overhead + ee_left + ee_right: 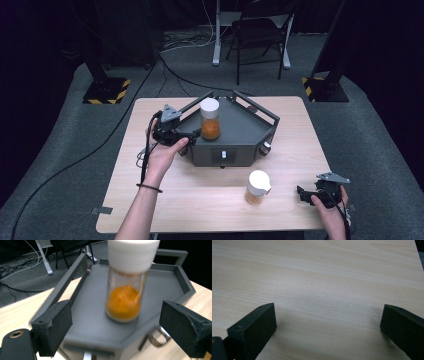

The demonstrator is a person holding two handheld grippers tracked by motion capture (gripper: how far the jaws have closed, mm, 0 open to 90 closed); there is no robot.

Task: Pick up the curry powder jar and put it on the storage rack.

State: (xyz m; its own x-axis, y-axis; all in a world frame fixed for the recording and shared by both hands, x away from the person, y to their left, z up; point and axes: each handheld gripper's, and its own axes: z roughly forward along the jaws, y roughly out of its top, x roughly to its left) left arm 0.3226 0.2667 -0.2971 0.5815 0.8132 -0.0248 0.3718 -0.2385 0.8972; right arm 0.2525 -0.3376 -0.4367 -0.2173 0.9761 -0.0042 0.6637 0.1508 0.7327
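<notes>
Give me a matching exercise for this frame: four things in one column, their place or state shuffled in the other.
1. white-capped glass jar of orange powder
2. second white-capped glass jar of orange powder
3. left gripper
4. right gripper

a. jaws open over bare wooden table
b. stands on the grey metal tray
c. stands on the table, in front of the tray
d. jaws open, at the tray's left edge

Pairs: 1-b, 2-c, 3-d, 4-a
</notes>
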